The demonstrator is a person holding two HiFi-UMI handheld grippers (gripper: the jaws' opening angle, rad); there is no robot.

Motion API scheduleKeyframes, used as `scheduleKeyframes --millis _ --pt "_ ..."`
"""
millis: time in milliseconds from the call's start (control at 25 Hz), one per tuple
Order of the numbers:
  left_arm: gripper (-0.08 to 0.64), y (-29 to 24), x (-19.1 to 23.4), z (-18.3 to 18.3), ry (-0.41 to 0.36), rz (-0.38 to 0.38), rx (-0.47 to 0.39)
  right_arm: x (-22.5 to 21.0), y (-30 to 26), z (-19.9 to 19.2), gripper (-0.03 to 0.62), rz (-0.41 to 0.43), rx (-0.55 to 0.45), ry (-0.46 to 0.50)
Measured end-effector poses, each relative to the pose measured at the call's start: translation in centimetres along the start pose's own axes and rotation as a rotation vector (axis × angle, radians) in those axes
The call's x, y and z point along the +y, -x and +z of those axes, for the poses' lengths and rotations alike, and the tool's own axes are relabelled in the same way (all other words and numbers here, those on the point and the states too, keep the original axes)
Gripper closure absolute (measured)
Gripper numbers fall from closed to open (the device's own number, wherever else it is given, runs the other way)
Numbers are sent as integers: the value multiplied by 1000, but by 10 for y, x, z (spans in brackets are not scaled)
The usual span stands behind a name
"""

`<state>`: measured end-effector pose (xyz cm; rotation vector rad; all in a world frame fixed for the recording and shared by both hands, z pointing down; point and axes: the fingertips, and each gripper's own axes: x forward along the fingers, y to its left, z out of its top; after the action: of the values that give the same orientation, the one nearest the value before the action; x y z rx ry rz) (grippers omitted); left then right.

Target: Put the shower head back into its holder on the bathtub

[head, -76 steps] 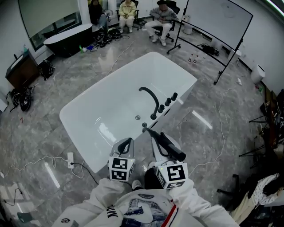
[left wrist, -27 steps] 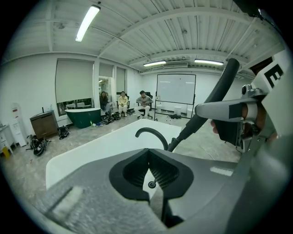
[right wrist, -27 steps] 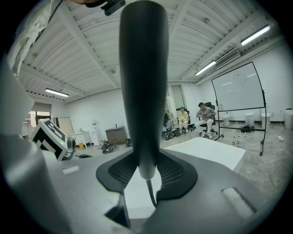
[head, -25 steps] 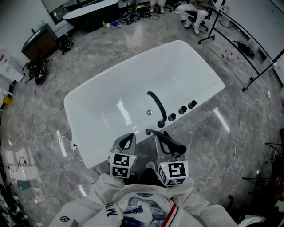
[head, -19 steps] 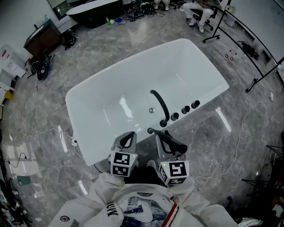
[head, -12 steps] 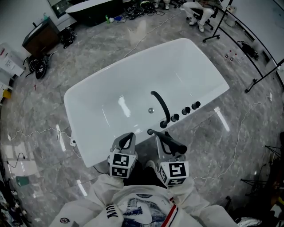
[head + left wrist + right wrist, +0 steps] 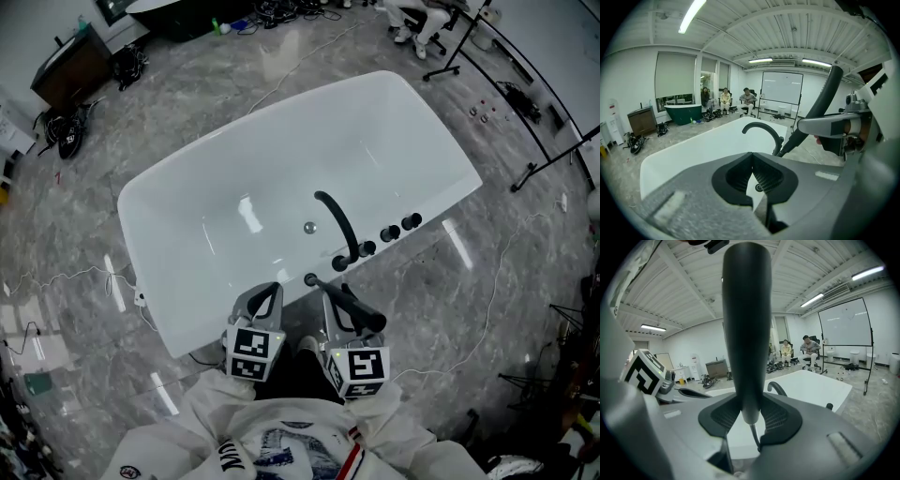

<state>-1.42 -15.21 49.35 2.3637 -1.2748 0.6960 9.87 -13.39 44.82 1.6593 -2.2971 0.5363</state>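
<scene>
Since the earlier frames the head view had swung, so the white bathtub sat further left and the seated people slid to the top edge. The right gripper was clamped on the black shower head, gripping its handle. In the right gripper view that handle stood upright between the pads with a thin hose hanging below. The shower head lay over the grey floor just outside the tub's near long rim, close to the curved black spout and knobs. The left gripper hovered beside it, jaws closed on nothing.
</scene>
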Motion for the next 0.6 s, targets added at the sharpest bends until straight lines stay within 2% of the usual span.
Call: scheduleKeyframes --millis 240,600 --pt "561 -13 0 -13 22 -10 7 -5 -10 -15 454 0 18 22" --pt "561 -34 3 -39 49 17 18 -14 -25 -51 454 5 70 28"
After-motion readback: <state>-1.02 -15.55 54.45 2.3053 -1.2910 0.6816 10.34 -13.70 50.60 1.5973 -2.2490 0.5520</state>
